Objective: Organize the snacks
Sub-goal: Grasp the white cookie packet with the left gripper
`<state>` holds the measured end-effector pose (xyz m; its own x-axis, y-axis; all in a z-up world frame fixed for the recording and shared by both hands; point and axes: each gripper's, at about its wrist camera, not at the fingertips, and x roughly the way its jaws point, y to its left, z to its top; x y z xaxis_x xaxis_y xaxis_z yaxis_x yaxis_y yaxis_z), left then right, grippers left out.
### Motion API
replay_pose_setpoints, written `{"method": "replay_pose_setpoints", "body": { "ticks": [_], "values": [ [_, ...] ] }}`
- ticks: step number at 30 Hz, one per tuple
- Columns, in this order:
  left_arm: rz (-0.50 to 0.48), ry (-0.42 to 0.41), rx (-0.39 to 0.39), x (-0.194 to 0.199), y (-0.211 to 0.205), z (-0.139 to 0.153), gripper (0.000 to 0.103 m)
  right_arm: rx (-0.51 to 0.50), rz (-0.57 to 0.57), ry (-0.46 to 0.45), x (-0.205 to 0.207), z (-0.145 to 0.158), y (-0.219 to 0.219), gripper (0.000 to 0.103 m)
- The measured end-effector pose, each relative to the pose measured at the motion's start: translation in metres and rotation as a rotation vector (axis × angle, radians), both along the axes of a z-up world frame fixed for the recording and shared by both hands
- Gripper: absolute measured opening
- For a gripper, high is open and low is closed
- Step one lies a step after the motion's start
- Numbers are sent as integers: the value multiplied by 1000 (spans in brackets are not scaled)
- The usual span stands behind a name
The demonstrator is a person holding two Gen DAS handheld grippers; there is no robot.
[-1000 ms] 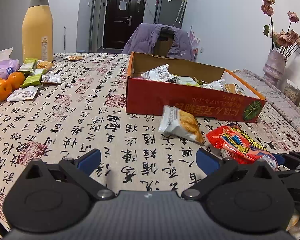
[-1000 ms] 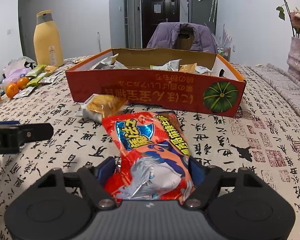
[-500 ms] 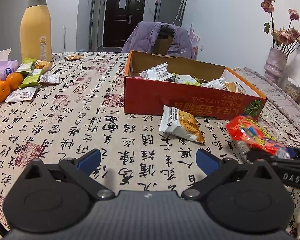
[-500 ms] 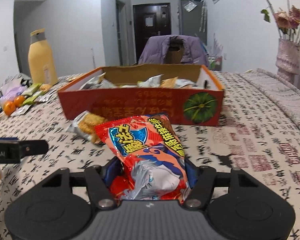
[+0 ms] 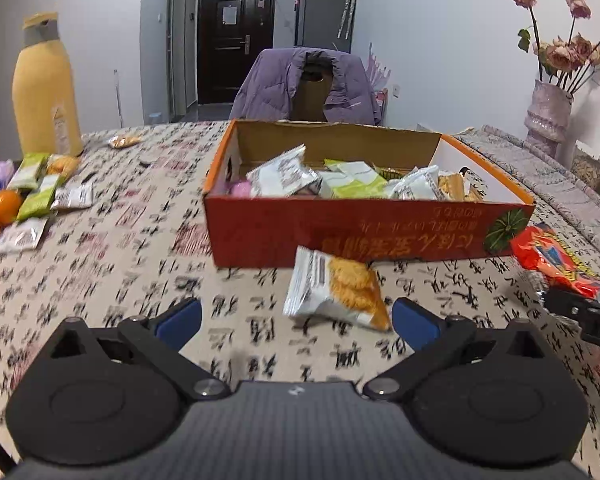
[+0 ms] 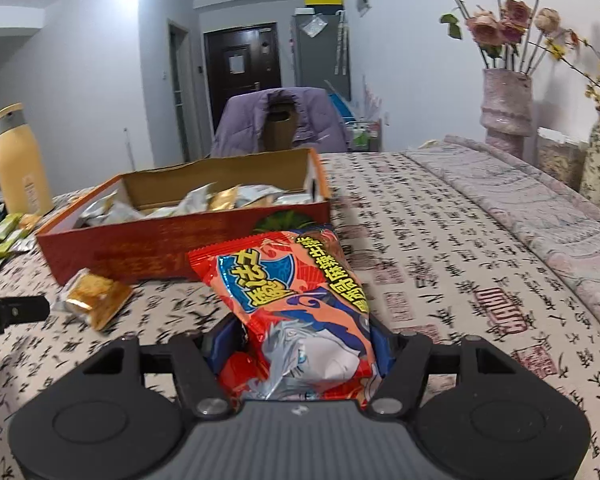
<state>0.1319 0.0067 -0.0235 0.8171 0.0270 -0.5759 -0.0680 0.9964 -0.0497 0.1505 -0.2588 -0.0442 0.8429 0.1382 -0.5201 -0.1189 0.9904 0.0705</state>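
Note:
My right gripper [image 6: 300,340] is shut on a red snack bag [image 6: 296,300] and holds it above the table, near the front right corner of the open red cardboard box [image 6: 148,244]. The bag also shows at the right edge of the left wrist view [image 5: 556,260]. The box [image 5: 360,232] holds several small snack packets. My left gripper [image 5: 296,320] is open and empty, low over the table. A white and orange cracker packet [image 5: 336,288] lies on the cloth between its fingers and the box, also seen in the right wrist view [image 6: 96,296].
Several loose snack packets [image 5: 40,196] and oranges [image 5: 0,212] lie at the far left beside a tall yellow bottle [image 5: 46,88]. A chair with a purple jacket [image 5: 308,84] stands behind the table. Flower vases [image 6: 506,100] stand at the right.
My right gripper has lifted the red bag off the table and carried it up and to the right. My left gripper has moved forward toward the cracker packet.

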Motion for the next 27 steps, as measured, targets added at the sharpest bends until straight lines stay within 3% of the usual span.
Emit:
{"method": "replay_pose_setpoints", "body": {
  "ticks": [10, 20, 27],
  "values": [
    [1, 76, 73, 42, -25, -11, 103, 7, -25, -7, 8, 0, -7, 64],
    [22, 115, 82, 60, -31, -26, 101, 12, -20, -9, 10, -2, -6, 64],
    [-10, 117, 52, 60, -30, -28, 54, 16, -14, -1, 13, -4, -6, 64]
  ]
}}
